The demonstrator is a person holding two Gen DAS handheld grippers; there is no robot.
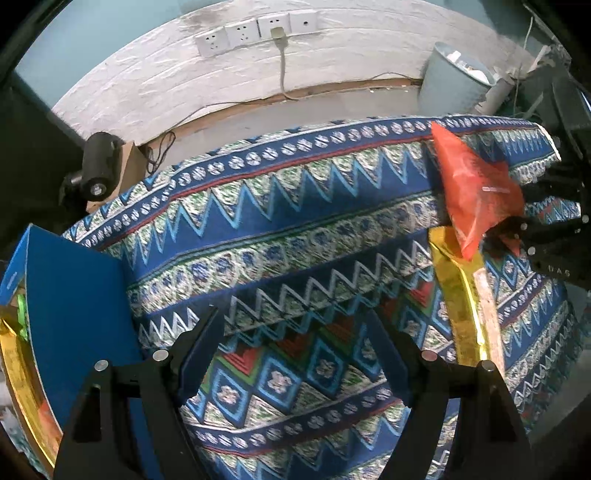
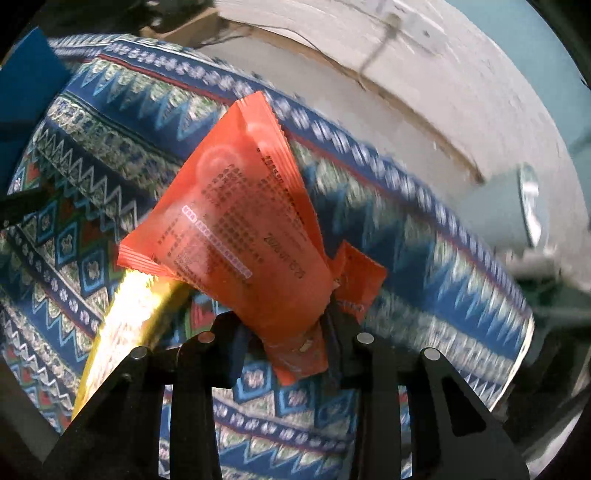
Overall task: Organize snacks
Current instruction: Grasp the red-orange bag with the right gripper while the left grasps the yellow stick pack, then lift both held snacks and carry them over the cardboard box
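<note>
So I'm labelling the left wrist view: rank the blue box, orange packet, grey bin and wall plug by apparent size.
1. blue box, near the camera
2. orange packet
3. grey bin, not much smaller than the packet, farther off
4. wall plug

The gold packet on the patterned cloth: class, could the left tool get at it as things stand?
Probably yes: the left tool is open and empty, and the gold packet lies beside it on the cloth, nothing between.
</note>
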